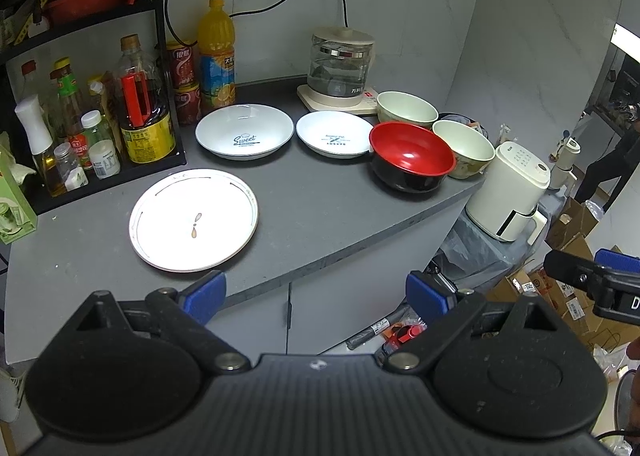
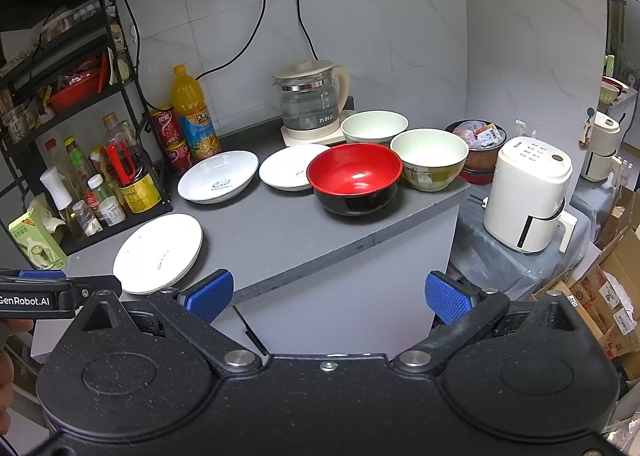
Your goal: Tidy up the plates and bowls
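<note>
Plates and bowls sit on the grey counter (image 1: 320, 216); one white plate (image 1: 245, 131) reads "Sweet". Left gripper (image 1: 316, 292) and right gripper (image 2: 328, 292), marked "GenRobot.AI", hover spread wide, empty.

On my worktop (image 2: 280, 240): three plates — flat plate (image 2: 158, 253), "Sweet" plate (image 2: 218, 181), small plate (image 2: 290, 172). Three bowls — red bowl (image 2: 354, 178), two cream bowls (image 2: 374, 127) (image 2: 429, 158). One kettle (image 2: 310, 100).
</note>
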`<action>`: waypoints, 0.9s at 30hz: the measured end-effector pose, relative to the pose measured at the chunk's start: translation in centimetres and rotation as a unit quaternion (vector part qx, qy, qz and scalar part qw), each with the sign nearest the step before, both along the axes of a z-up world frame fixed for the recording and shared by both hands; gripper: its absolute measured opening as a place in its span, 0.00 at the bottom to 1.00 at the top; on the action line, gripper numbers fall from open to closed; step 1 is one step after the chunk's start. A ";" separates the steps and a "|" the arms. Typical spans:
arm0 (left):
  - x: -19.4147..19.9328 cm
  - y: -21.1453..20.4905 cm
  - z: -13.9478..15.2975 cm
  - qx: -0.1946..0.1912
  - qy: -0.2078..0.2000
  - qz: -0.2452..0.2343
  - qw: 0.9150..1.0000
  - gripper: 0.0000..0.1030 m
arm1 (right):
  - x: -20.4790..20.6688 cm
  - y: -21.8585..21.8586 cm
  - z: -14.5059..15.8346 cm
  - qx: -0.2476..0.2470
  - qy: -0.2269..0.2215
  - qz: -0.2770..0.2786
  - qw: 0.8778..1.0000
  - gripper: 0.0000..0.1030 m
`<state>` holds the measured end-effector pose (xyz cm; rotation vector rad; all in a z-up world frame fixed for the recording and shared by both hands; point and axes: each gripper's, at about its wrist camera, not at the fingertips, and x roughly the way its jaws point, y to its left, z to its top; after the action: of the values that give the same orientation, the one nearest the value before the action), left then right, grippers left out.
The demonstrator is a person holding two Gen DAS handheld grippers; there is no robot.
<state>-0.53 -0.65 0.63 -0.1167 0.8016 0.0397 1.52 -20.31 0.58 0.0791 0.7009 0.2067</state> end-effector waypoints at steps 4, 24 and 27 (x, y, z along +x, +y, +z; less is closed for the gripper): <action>0.0 0.0 0.0 0.001 0.000 0.000 1.000 0.93 | 0.0 0.0 0.0 -0.001 0.000 0.000 1.000 1.00; 2.8 0.1 -0.1 0.000 0.009 -0.006 1.000 0.93 | 2.5 -0.1 -0.4 0.003 0.006 -0.017 1.000 1.00; 4.0 0.2 -0.3 0.001 0.011 -0.012 1.000 0.93 | 3.6 0.1 -0.5 -0.002 0.008 -0.020 1.000 1.00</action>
<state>3.52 -0.45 0.28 -0.1052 0.8244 0.0196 5.11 -20.24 0.06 0.0906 0.7156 0.1666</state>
